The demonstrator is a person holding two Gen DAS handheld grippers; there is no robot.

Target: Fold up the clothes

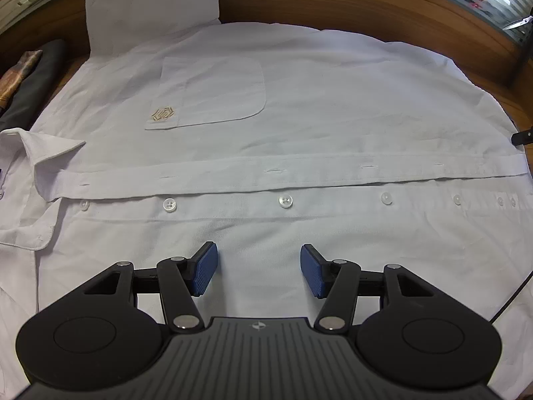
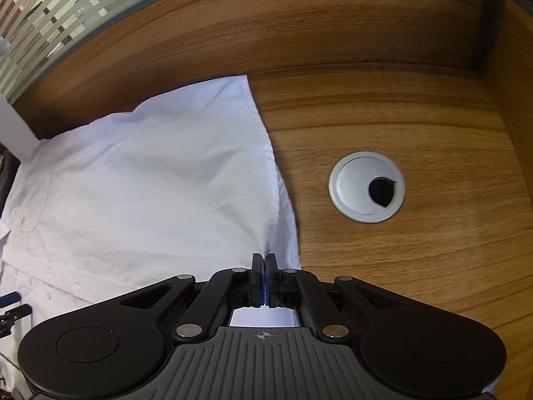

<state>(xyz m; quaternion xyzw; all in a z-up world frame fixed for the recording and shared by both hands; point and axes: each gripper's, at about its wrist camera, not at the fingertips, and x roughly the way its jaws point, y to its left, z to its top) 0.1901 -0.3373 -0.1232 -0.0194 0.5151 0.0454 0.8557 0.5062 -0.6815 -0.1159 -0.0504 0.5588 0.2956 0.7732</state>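
Left tongs (image 1: 259, 268): apart, nothing between them, over the shirt (image 1: 299, 106), placket just ahead. Right tongs (image 2: 265, 261): clamped on the shirt hem (image 2: 271, 206); desk grommet (image 2: 366, 186) ahead-right.

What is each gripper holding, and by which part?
Right gripper pinches the shirt at its hem edge. Left gripper is open over the shirt, holding nothing.
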